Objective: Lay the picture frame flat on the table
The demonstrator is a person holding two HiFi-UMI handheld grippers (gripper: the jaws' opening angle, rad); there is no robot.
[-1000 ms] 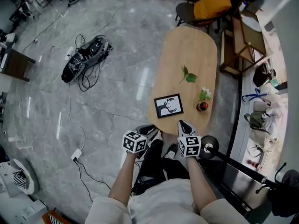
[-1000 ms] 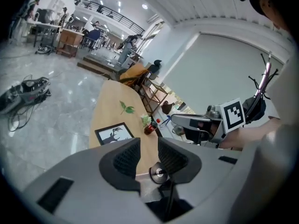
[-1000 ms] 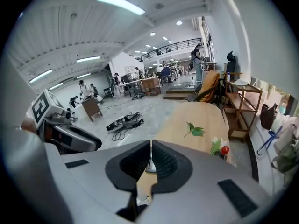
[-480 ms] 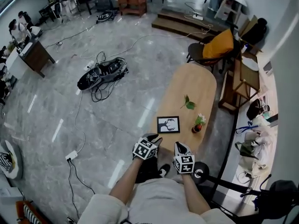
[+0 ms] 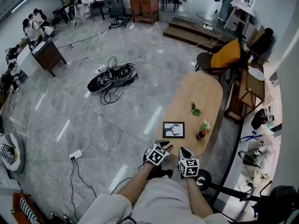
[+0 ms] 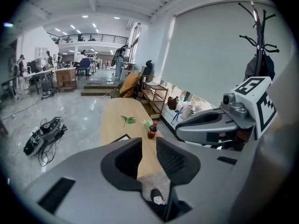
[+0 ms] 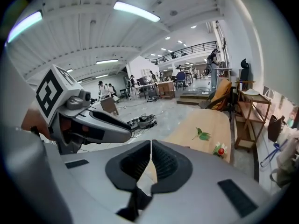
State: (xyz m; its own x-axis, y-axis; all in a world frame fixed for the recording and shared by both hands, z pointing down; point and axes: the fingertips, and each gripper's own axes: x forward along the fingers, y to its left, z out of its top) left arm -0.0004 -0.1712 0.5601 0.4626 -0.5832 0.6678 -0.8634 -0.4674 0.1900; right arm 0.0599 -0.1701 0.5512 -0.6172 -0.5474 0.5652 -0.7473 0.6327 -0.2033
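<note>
Look: black-edged picture frame [image 5: 174, 129], black-and-white print
Pose: flat, face up on the desk [image 5: 201, 90]
Place: ahead of left gripper [image 5: 163, 144] and right gripper [image 5: 182, 150], touching neither

Bright overhead strip lights [image 7: 135, 10], fisheye-warped edges

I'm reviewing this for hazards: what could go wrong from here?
The black-framed picture lies flat near the oval wooden table's left edge; a nudge might slide it off. The small red flower vase stands close beside it and might tip if bumped.
</note>
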